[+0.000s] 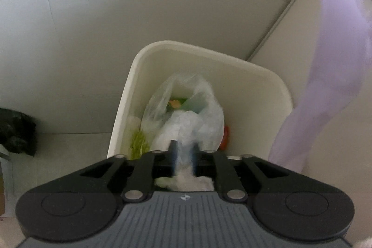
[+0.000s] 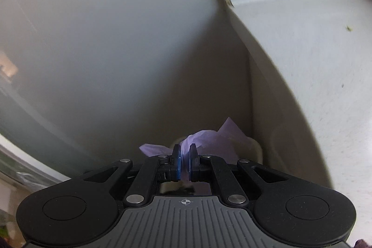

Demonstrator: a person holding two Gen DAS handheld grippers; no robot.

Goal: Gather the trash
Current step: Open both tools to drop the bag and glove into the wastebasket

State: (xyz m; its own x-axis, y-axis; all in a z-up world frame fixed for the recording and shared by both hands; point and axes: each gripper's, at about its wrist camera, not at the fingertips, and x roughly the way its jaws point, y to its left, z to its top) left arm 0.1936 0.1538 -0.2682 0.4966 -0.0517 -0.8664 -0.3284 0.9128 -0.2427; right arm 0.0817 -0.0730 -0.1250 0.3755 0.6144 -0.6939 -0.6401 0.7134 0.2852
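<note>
Below the left claw (image 1: 183,150), a cream bin (image 1: 267,94) with rounded corners stands on the pale floor (image 1: 93,38), its open mouth facing up toward the camera. Inside it sits a clear plastic bag (image 1: 186,113) of trash, upright, its loose mouth gaping upward and showing green and orange scraps within; its long axis runs from the claw's tips down into the bin. The left claw is clenched on the near, lower part of this bag, film bunched between its two narrowly spaced fingers. Loose green scrap (image 1: 139,143) lies in the bin to the bag's left, and something red-orange (image 1: 225,136) lies against the bag's right side. A lilac plastic bag (image 1: 334,62) hangs in a long strip down the right edge of the left view, its length running top to bottom, blurred. In the right view, the right claw (image 2: 185,156) is clenched on the same lilac bag (image 2: 209,138), which bunches beyond the blue pads (image 2: 178,165) and spreads away. A crumpled black bag (image 1: 17,131) lies at far left on the floor.
</note>
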